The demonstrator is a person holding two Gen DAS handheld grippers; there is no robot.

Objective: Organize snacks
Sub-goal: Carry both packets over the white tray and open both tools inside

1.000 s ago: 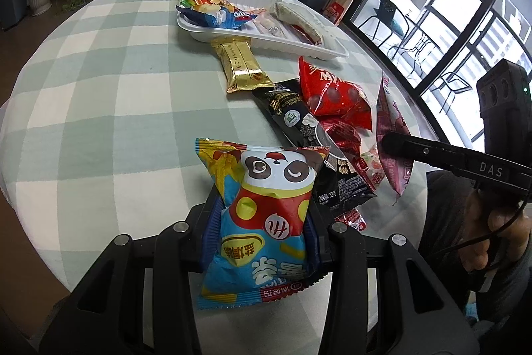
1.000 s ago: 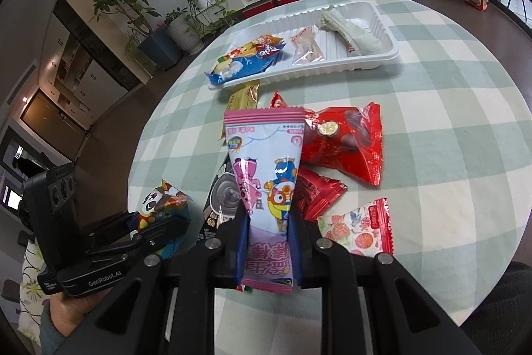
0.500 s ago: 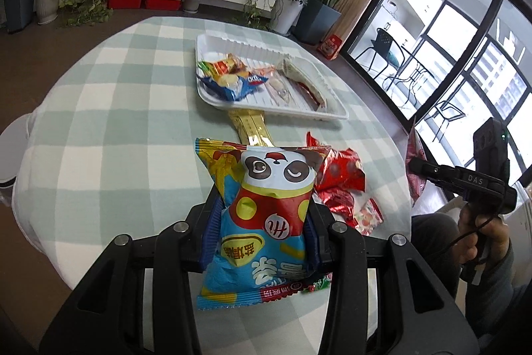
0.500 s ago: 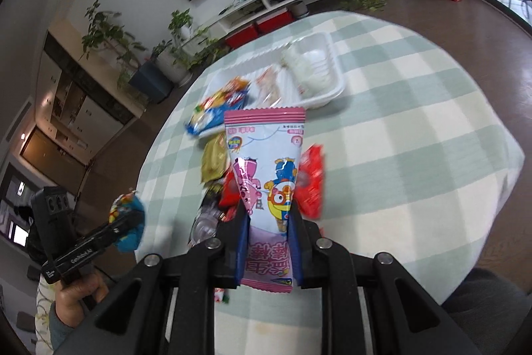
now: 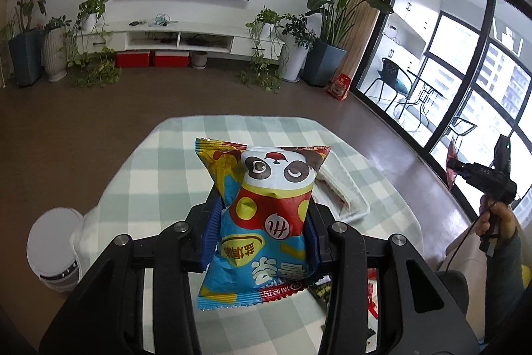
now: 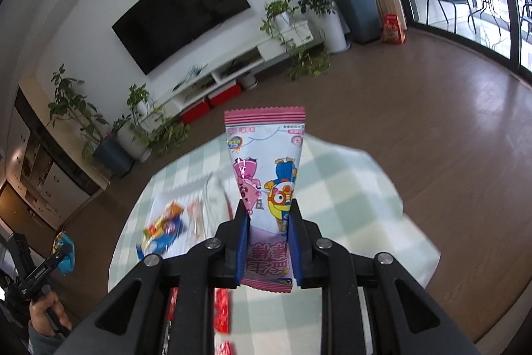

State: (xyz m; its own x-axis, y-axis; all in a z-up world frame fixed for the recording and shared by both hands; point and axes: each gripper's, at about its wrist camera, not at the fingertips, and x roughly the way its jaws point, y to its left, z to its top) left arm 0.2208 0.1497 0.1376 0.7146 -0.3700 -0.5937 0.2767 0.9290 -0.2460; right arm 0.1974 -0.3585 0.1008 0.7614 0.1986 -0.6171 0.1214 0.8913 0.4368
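My left gripper (image 5: 261,232) is shut on a blue and yellow panda snack bag (image 5: 262,215) and holds it high above the checked table (image 5: 159,175). My right gripper (image 6: 267,227) is shut on a pink cartoon snack packet (image 6: 266,175), also raised high. The white tray (image 5: 349,195) shows partly behind the panda bag; in the right wrist view the tray (image 6: 206,198), blurred, holds a blue snack bag (image 6: 163,227). The right gripper also shows at the far right of the left wrist view (image 5: 478,175), and the left gripper at the lower left of the right wrist view (image 6: 50,262).
Red snack packets (image 6: 221,311) lie on the table below my right gripper. A white round bin (image 5: 53,248) stands on the floor left of the table. Potted plants, a TV unit and large windows surround the room.
Both grippers have lifted high and tilted up with their snacks still held. The table and tray have dropped far lower in both views, and the room now fills the frames.
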